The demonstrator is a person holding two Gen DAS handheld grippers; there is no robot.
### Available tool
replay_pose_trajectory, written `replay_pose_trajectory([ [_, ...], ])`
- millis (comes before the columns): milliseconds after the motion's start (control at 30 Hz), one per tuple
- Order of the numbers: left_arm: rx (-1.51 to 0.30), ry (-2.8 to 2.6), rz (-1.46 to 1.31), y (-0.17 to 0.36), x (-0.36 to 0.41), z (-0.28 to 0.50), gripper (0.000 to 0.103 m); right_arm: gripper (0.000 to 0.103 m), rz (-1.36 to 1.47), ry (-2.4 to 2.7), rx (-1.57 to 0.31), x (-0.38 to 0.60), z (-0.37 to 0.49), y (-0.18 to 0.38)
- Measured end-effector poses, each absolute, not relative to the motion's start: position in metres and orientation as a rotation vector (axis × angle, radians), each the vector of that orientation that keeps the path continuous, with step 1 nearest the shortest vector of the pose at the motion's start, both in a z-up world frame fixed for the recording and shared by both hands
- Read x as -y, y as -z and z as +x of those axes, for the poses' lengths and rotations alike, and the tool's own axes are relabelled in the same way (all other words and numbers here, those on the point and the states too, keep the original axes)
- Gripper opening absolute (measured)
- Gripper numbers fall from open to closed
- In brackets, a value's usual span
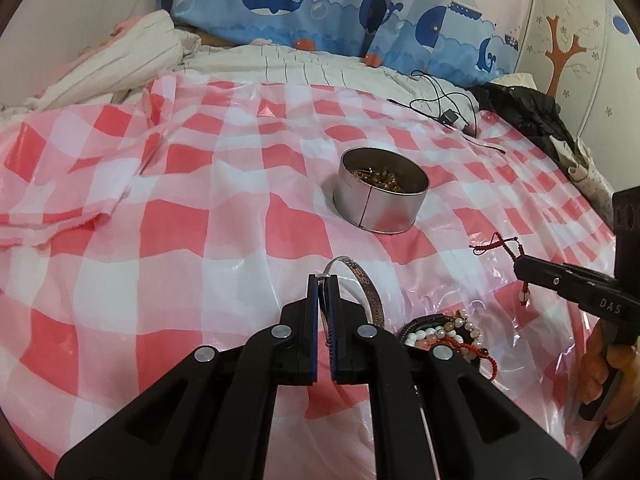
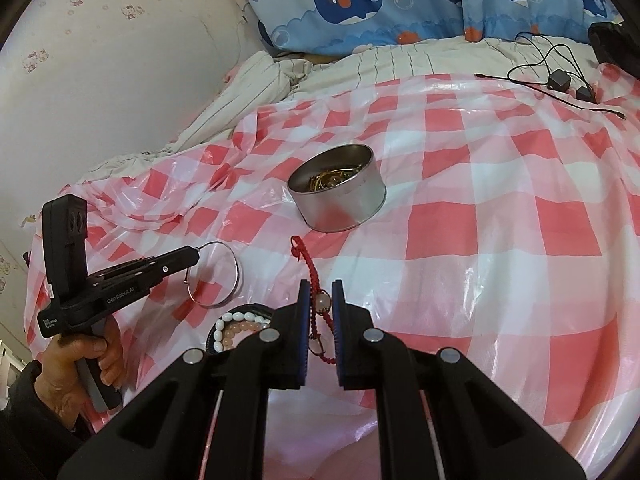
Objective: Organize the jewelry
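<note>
L tool (image 1: pixel 323 280): black two-finger w/ blue pads, jaws narrow, clamped on thin silver metal bangle (image 1: pixel 362 280). Bangle held at its rim, lifted above the bed; in R wrist view the hoop (image 2: pixel 218 274) hangs off the tool tip (image 2: pixel 196 257), tilted.

R tool (image 2: pixel 320 292): same type, jaws narrow, gripping red braided cord bracelet w/ pale round bead (image 2: pixel 310 272). Bead sits between the pads; cord end sticks up fwd of the tips, rest trails down between the fingers. In L wrist view the red cord (image 1: pixel 496 244) dangles from R tool tip (image 1: pixel 520 264).

Round open silver metal tin (image 1: pixel 380 190) stands upright on red-and-white checked plastic sheet (image 1: pixel 200 240) covering the bed, ahead of both tools, apart from them. Gold-tone beaded pieces lie inside it (image 2: pixel 332 178).

Heap of white, pink & red bead bracelets (image 1: pixel 444 332) lies on the sheet near both tools, betw. them, partly hidden by tool arms.

Black cable w/ small adapters (image 2: pixel 560 80) at far edge of the sheet.
</note>
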State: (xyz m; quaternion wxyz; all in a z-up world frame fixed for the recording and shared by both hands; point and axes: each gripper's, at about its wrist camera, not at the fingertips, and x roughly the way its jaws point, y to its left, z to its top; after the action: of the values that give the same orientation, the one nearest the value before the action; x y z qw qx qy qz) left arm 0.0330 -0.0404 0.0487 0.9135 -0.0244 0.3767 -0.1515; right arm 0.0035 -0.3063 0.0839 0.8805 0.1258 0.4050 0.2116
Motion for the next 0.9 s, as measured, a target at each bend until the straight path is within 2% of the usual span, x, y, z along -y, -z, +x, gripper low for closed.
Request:
replay_pose_trajectory([
  [400,-0.707,0.283,0.072,-0.066,0.052,0.024,0.004,0.011,0.264,-0.458,-0.816,0.304,0.005,-0.088],
  [900,-0.648,0.390,-0.019,-0.105,0.072,0.068,0.004,0.011,0.269,-0.446,-0.715,0.302,0.042,-0.112],
])
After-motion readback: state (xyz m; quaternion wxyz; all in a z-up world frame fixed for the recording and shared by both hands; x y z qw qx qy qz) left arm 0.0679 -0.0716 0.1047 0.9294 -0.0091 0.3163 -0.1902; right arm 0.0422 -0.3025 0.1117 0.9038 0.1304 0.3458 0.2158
